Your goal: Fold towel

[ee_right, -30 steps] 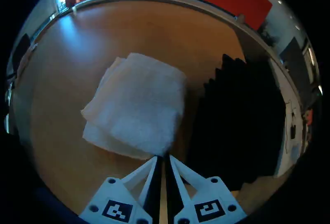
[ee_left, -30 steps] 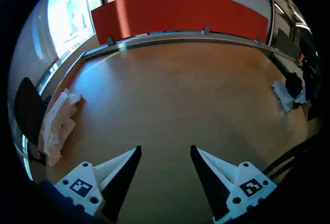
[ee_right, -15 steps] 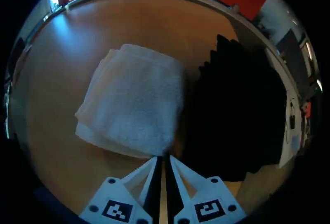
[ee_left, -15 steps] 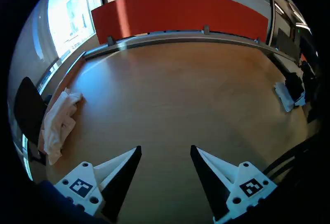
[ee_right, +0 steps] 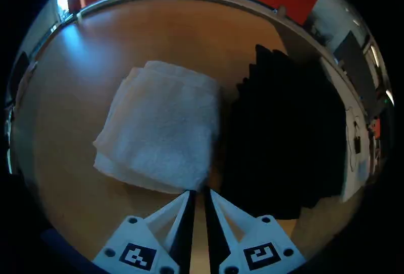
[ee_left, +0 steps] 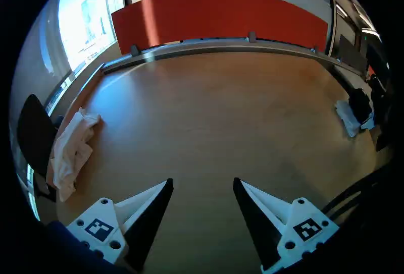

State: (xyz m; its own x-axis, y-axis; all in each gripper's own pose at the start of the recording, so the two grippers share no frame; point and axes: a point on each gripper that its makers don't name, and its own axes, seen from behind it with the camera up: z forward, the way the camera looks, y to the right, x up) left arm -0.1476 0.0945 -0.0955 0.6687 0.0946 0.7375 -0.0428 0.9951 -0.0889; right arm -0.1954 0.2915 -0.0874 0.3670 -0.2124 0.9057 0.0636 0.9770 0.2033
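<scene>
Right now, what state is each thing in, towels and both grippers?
White towel, folded flat on the table.
Crumpled towel, unfolded, bunched at the table's edge.
Left gripper, fingers wide apart, empty.
Right gripper, fingers nearly together, a sliver apart.

Materials and finishes recorded
Folded white towel [ee_right: 161, 127] was nubbly terry cloth, matt. Light-brown table top [ee_right: 76, 82] looked like smooth wood with a soft sheen. Black ridged pile [ee_right: 288, 138] read as matt cloth. Left gripper [ee_left: 202, 180] and right gripper [ee_right: 199, 190] were smooth white plastic, inner faces matt black.
</scene>
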